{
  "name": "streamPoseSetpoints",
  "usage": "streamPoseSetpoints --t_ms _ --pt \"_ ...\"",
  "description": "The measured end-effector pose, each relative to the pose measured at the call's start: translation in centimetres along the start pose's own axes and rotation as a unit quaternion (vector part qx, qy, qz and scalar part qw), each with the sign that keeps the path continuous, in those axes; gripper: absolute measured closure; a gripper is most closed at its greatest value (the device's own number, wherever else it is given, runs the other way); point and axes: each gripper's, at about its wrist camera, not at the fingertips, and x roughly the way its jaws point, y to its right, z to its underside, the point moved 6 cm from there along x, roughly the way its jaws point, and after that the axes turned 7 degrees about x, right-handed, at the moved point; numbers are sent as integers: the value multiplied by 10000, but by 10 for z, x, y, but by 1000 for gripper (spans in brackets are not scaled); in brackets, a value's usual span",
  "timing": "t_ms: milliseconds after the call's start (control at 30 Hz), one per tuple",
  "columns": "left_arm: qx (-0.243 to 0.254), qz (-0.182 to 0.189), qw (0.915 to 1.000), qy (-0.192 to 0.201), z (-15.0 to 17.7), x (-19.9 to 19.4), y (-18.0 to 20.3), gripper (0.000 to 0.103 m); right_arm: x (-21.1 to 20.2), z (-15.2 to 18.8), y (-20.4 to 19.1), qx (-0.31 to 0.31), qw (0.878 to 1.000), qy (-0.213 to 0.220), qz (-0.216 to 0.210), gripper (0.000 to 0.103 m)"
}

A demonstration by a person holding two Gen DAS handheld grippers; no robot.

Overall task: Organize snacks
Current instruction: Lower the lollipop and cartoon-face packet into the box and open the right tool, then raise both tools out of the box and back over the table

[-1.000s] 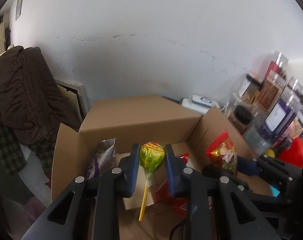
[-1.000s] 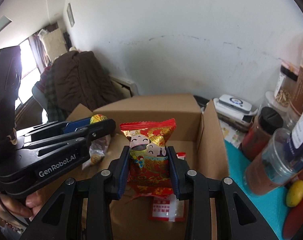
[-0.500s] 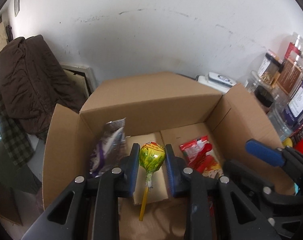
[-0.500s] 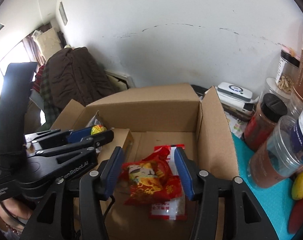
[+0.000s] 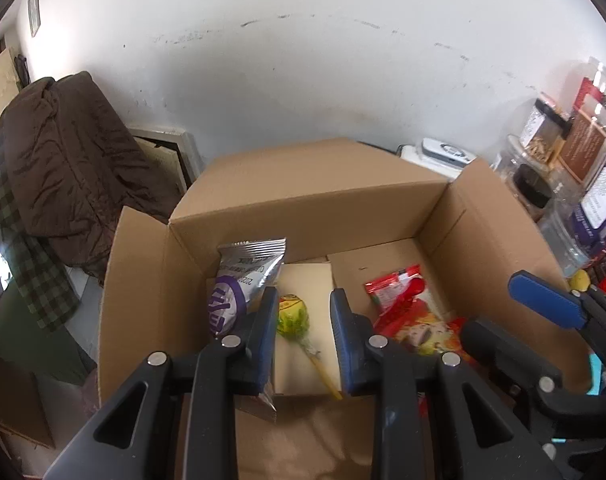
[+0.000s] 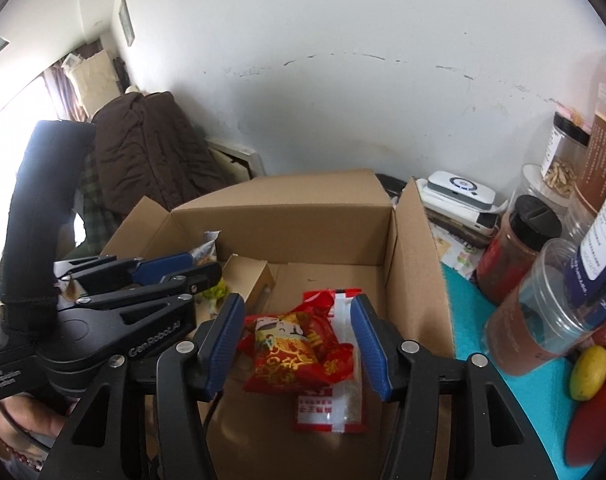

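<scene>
An open cardboard box (image 5: 311,204) (image 6: 287,204) holds the snacks. My left gripper (image 5: 301,336) is open over the box; a green-wrapped lollipop (image 5: 293,314) lies loose between its fingers on a small pale carton (image 5: 303,280). A silver and purple packet (image 5: 239,280) leans at its left. My right gripper (image 6: 299,344) is open above a red and gold snack bag (image 6: 295,352), which lies on a red and white packet (image 6: 335,408) on the box floor. The left gripper (image 6: 191,276) shows in the right wrist view.
Jars and bottles (image 6: 543,296) stand right of the box on a teal mat (image 6: 463,312), with a white device (image 6: 461,188) behind. A brown coat (image 5: 63,160) hangs at the left. A yellow fruit (image 6: 589,366) lies at the right.
Both grippers have opened. The lollipop has dropped from the left gripper onto the pale carton. The red snack bag has dropped from the right gripper onto the box floor.
</scene>
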Motion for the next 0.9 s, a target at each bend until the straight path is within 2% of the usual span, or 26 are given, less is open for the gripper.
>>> streamPoseSetpoints --t_ms 500,900 --pt "96 42 9977 676 -14 -71 11 77 -60 -14 -8 -185 9987 470 86 47" --pt "136 -7 9916 1285 -11 -157 16 77 -134 -15 -30 -432 9943 969 76 47"
